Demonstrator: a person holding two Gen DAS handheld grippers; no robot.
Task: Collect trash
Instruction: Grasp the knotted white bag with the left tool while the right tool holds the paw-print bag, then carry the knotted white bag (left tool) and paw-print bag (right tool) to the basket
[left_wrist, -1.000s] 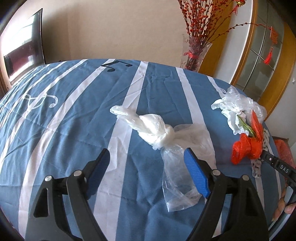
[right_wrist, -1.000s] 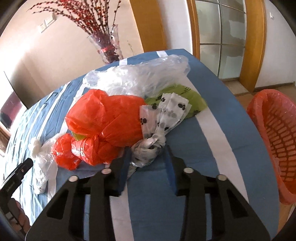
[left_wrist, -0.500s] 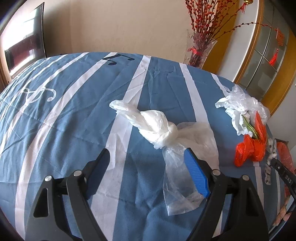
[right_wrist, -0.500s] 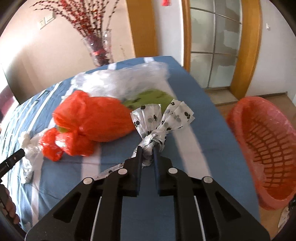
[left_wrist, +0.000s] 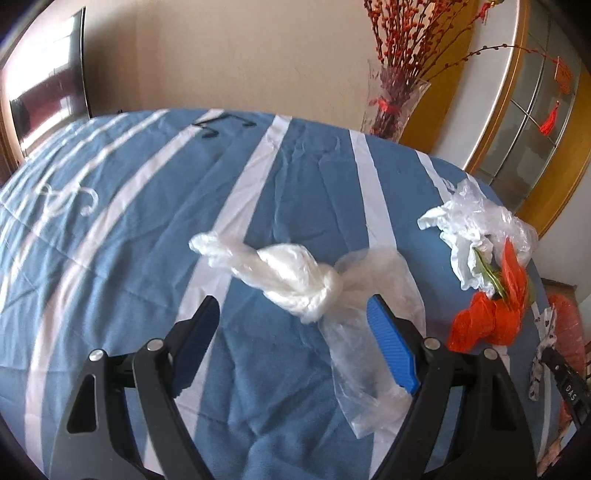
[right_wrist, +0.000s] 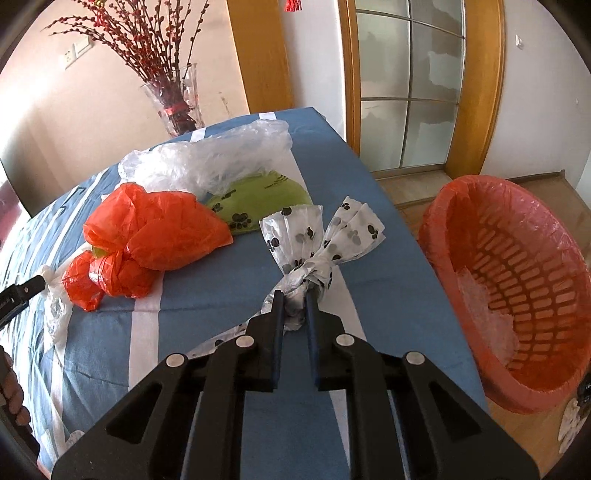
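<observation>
Now clamped on the knot of a paw-print bag (right_wrist: 317, 236) held just above the blue-striped cloth (right_wrist: 388, 295), the right gripper (right_wrist: 295, 295) need only swing toward the red basket (right_wrist: 517, 266), while the left gripper (left_wrist: 291, 314) hovers wide over a knotted clear bag (left_wrist: 295, 273).

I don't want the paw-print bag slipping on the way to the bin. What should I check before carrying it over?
1. Right gripper closed on the paw-print bag at its knot: ok.
2. Bag separate from the orange bag: ok.
3. Red basket open, with room inside: ok.
4. Bag lifted clear of the tablecloth: cannot tell.
5. Left gripper open, out of the way: ok.
</observation>
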